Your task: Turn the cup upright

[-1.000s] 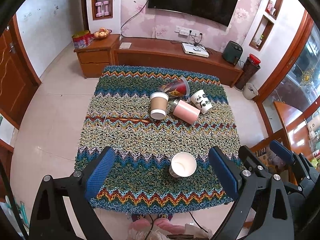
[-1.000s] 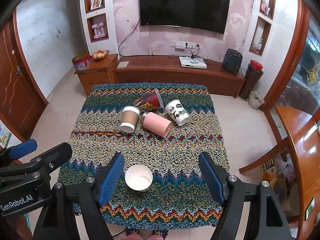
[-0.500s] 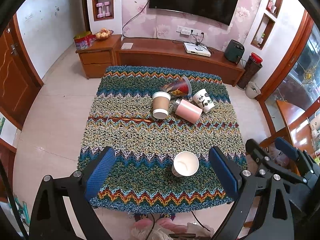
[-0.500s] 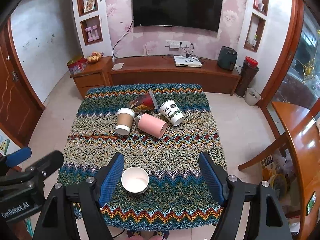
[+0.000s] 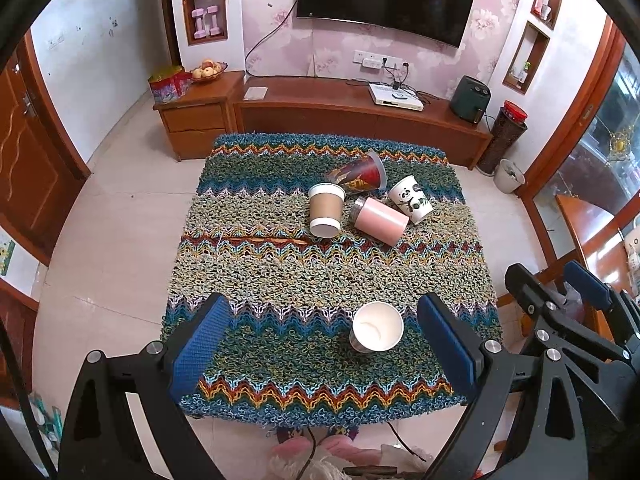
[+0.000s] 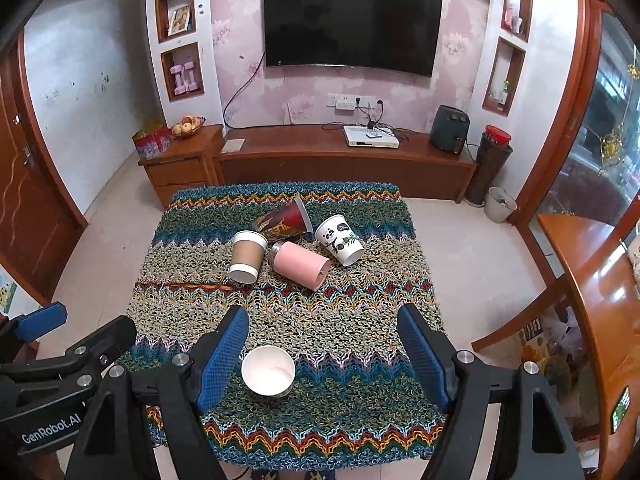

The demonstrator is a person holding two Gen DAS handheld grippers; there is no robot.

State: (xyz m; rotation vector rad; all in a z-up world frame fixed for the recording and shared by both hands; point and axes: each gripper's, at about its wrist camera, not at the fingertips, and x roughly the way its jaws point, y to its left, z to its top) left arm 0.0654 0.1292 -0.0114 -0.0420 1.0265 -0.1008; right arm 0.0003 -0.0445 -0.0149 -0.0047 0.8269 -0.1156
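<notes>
A white paper cup (image 5: pixel 377 331) (image 6: pixel 268 370) stands upright near the front edge of the woven table cover, mouth up. Several cups lie on their sides at the table's middle: a brown cup with a white lid (image 5: pixel 325 210) (image 6: pixel 248 256), a pink tumbler (image 5: pixel 380 221) (image 6: pixel 300 264), a panda cup (image 5: pixel 412 199) (image 6: pixel 339 239) and a red cup (image 5: pixel 358 177) (image 6: pixel 285 217). My left gripper (image 5: pixel 322 342) is open and empty, high above the front of the table. My right gripper (image 6: pixel 324 354) is open and empty too, with the white cup next to its left finger in view.
The table carries a shaggy multicoloured cover (image 5: pixel 280 280). Behind it stands a long wooden TV cabinet (image 6: pixel 344 160) with a TV above. A wooden door (image 5: pixel 28 160) is at the left. A wooden table and chair (image 6: pixel 580 280) stand at the right.
Both grippers have drawn back and tilted up a little, so the table sits lower and farther in view. The cups have not moved. Both jaws stay open.
</notes>
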